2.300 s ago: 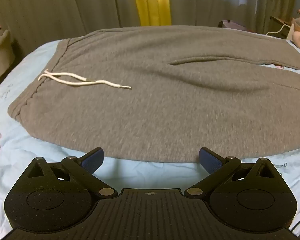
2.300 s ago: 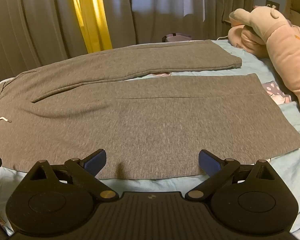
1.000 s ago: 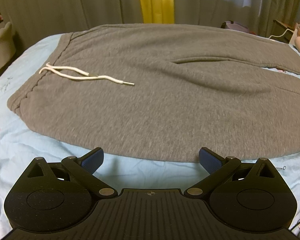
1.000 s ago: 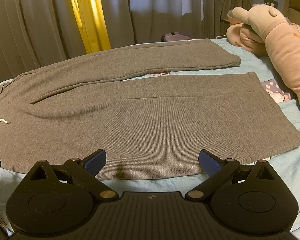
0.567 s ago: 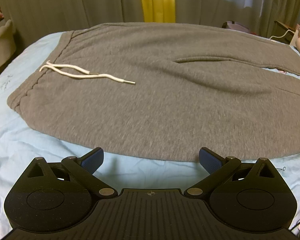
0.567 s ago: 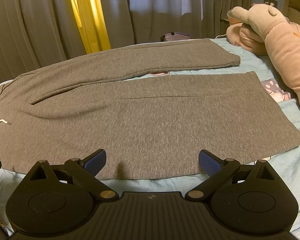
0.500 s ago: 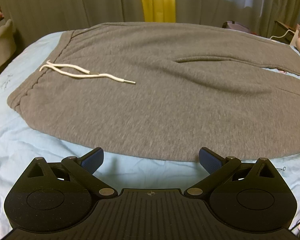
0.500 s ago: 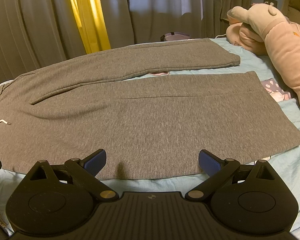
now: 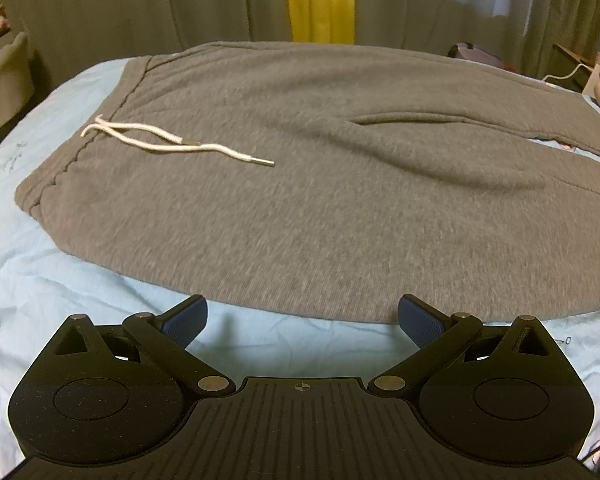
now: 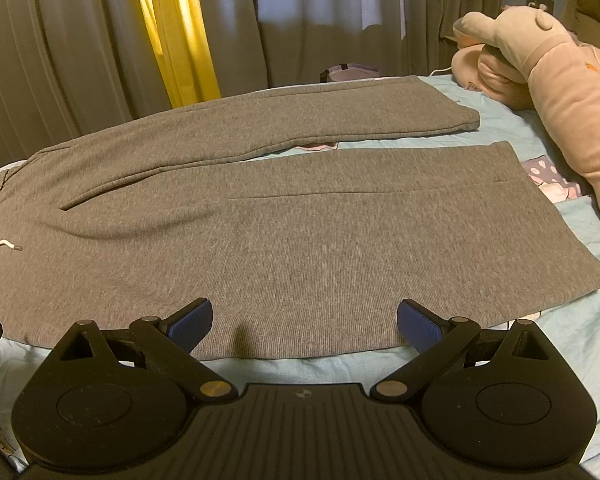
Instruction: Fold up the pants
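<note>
Closest to us, both sets of tongs are spread wide with nothing between their blue pads. Our left tongs (image 9: pixel 302 316) hover over a strip of pale blue bed sheet (image 9: pixel 80 280), just short of the near edge of the pants (image 9: pixel 320 208). Our right tongs (image 10: pixel 305 322) are a touch further in, their tips over the hem side of the near leg (image 10: pixel 340 256), not yet gripping it.

The pants lie flat and full length across the bed, unfolded, waist to our left and cuffs to our right. We'd call this the very start: no fold made yet.

Moving out, the left wrist view gives us the waistband (image 9: pixel 40 196) with its ribbed edge, and the white drawstring (image 9: pixel 172 146) trailing loose over the front. Beyond it the crotch seam shows a soft ridge where the two legs part.

Further still, the right wrist view shows the far leg (image 10: pixel 320 116) angled away, with a wedge of sheet between the legs, and a pink plush toy (image 10: pixel 548 80) near the cuffs. Curtains (image 10: pixel 100 40) close the back.

This looks like thick fleece: soft, limp, fairly heavy for cloth, not slippery. It will sag and drag rather than hold shape, so we judge the best hold is a pinch through both layers at the near edge, one near the waistband corner, one toward the cuff, lifting together. That drawstring could snag or flop out.
</note>
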Demonstrator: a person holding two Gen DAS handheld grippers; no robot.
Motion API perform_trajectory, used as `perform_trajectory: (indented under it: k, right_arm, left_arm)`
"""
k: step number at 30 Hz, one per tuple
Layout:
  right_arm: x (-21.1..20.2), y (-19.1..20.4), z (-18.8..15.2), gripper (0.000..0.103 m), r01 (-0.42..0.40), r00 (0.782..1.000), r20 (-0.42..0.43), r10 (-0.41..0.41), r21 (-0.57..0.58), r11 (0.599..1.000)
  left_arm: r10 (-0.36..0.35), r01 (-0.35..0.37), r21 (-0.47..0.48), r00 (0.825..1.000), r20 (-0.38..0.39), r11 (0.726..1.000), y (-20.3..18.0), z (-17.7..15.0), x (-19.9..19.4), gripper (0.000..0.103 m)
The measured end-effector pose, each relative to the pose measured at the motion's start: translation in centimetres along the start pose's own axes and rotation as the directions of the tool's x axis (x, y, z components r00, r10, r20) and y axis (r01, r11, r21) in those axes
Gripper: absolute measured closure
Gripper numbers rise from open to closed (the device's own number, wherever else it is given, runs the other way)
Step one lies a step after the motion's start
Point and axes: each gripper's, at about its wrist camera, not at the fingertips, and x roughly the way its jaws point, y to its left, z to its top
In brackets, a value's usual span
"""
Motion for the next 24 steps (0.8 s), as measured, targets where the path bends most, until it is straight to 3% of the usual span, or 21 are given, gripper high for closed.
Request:
perform_trajectory:
  k: [24]
  right_arm:
    - [0.09, -0.06, -0.13, 0.004, 0.004, 1.000, -0.002, -0.004, -0.001, 1.000]
  left_arm:
    - [-0.002, 0.002, -0.019, 1.000, -0.006, 1.000, 0.32, 0.06, 0.11, 0.000]
